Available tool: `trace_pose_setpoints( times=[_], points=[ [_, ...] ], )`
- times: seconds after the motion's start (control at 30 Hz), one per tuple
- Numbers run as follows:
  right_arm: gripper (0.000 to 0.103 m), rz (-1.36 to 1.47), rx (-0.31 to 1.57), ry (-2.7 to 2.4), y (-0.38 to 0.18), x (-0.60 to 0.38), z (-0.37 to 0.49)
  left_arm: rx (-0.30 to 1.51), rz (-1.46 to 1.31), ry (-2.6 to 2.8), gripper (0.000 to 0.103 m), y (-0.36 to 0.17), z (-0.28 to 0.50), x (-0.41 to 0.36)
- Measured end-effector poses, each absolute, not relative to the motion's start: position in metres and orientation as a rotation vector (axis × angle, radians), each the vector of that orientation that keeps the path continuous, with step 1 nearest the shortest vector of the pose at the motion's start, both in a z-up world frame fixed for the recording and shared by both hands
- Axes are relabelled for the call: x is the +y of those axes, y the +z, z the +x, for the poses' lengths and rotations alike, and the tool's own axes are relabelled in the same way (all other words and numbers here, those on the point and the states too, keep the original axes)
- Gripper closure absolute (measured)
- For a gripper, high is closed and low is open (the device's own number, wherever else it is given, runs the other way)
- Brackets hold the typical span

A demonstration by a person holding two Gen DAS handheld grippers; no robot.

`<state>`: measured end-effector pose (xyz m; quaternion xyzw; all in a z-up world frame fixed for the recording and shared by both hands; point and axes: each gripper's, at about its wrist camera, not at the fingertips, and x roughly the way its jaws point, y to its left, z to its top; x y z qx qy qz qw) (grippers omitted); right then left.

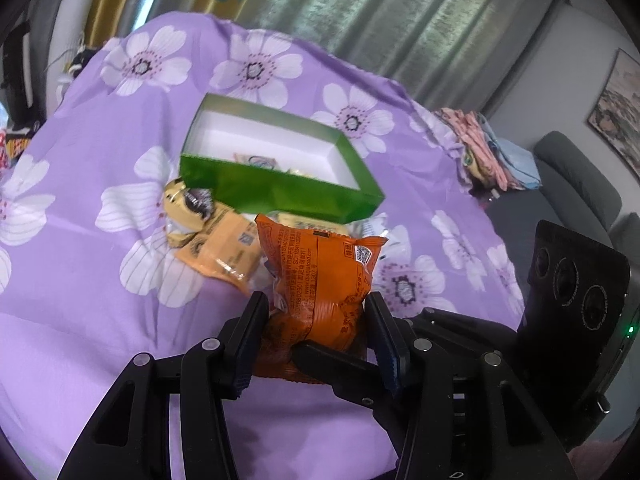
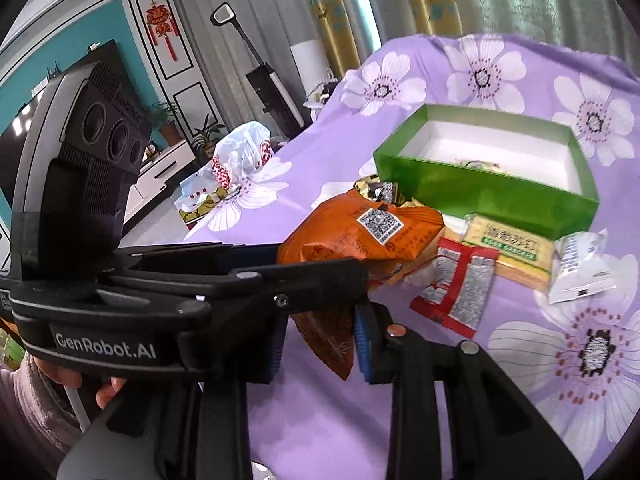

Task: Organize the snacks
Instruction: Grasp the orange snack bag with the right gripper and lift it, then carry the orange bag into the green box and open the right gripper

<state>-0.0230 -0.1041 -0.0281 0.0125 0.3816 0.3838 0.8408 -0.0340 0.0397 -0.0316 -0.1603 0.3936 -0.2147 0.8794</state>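
Observation:
An orange snack packet (image 1: 320,280) is held between both grippers above the purple flowered cloth. My left gripper (image 1: 316,304) is shut on its lower part. In the right wrist view the packet (image 2: 360,236) is also pinched at its lower end by my right gripper (image 2: 320,344), with the left gripper (image 2: 340,276) crossing in front. The green box (image 1: 280,192) lies open just behind, with a few snacks inside; it also shows in the right wrist view (image 2: 492,196). Loose snacks lie before the box: a red packet (image 2: 456,292), a yellow-green bar (image 2: 508,252), a white packet (image 2: 580,268), a gold packet (image 1: 188,208).
A white plastic bag (image 2: 236,160) lies at the cloth's left edge. Folded clothes (image 1: 484,152) sit at its far right, beside a grey sofa (image 1: 572,176). A vacuum (image 2: 268,84) and a TV cabinet (image 2: 160,172) stand beyond the table.

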Motion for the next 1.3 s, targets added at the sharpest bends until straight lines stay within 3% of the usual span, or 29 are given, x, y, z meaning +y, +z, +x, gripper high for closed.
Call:
trace_pose_setpoints(
  times=[0.7, 1.3],
  points=[
    [0.073, 0.06, 0.71, 0.733, -0.003, -0.147, -0.014, 0.781, -0.242, -0.51, 0.053, -0.001, -0.007, -0.008],
    [0.073, 0.046, 0.677, 0.671, 0.004, -0.158, 0.046, 0.765, -0.223, -0.529, 0.053, 0.007, 0.058, -0.027]
  ],
)
